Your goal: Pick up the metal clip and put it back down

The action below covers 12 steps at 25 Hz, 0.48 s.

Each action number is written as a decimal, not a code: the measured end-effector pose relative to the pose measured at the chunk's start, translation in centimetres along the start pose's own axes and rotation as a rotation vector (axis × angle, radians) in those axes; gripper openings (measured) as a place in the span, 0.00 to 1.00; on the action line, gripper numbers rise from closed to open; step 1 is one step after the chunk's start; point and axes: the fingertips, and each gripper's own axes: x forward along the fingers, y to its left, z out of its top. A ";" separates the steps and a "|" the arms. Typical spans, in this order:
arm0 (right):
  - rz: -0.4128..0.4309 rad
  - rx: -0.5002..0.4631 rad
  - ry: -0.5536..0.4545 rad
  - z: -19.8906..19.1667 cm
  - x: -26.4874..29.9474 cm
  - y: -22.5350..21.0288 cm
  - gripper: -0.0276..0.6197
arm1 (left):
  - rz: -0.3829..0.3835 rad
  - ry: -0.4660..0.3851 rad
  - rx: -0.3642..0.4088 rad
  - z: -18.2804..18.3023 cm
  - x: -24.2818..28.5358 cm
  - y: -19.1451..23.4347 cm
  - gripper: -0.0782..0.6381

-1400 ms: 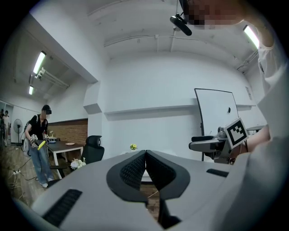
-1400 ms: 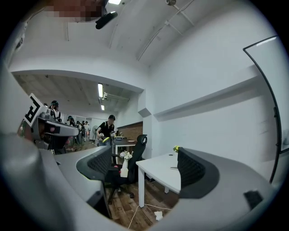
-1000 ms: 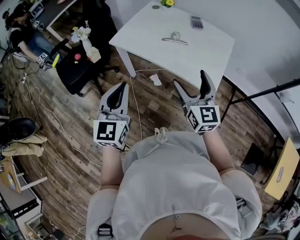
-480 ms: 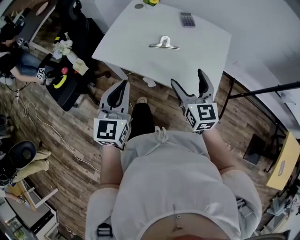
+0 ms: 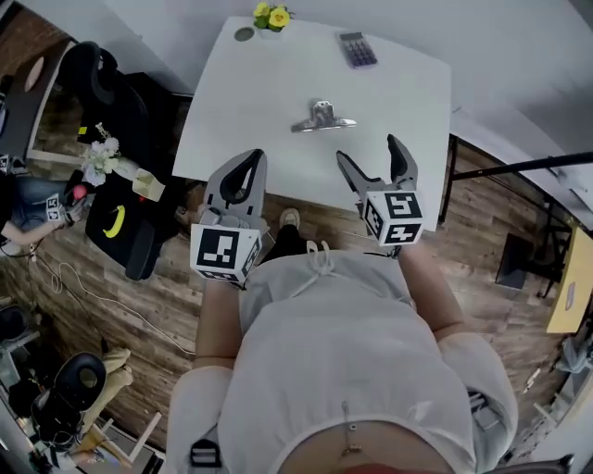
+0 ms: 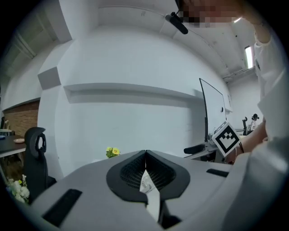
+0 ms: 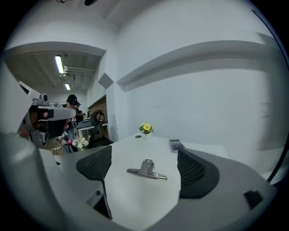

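Wood-plank office flooring is surrounding a white table (image 5: 232,102), and that table is now sitting far closer under the head view than it was a second ago. The person is walking up to it, and both grippers are now reaching over its near edge instead of hanging above bare floor. In my judgement the approach is nearly closing, but no grasp is being made yet. The right gripper (image 5: 371,155) is holding its fingers spread wide with nothing between them, and its own view is framing the metal clip (image 7: 147,170) dead ahead in the gap. The left gripper (image 5: 250,162) is carrying its fingers pressed together, empty. The clip is lying mid-table at 12 o'clock of the two grippers, apart from both, with a calculator (image 5: 357,48) beyond it at 1 o'clock and a yellow flower (image 5: 271,16) at 11 o'clock. It is showing as bright steel: a long flat bar lying level, with a raised looped handle at its middle.
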 end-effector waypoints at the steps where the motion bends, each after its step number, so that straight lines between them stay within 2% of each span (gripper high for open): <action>1: -0.018 0.019 0.024 -0.3 1.3 -0.1 0.74 | -0.020 0.011 0.003 -0.3 1.0 1.0 0.13; 7: -0.098 0.126 0.183 -3.4 8.1 -0.5 0.74 | -0.128 0.059 -0.014 -2.1 6.6 6.1 0.13; 12: -0.129 0.142 0.312 -6.3 13.2 -0.5 0.74 | -0.191 0.102 -0.052 -4.5 10.0 9.2 0.13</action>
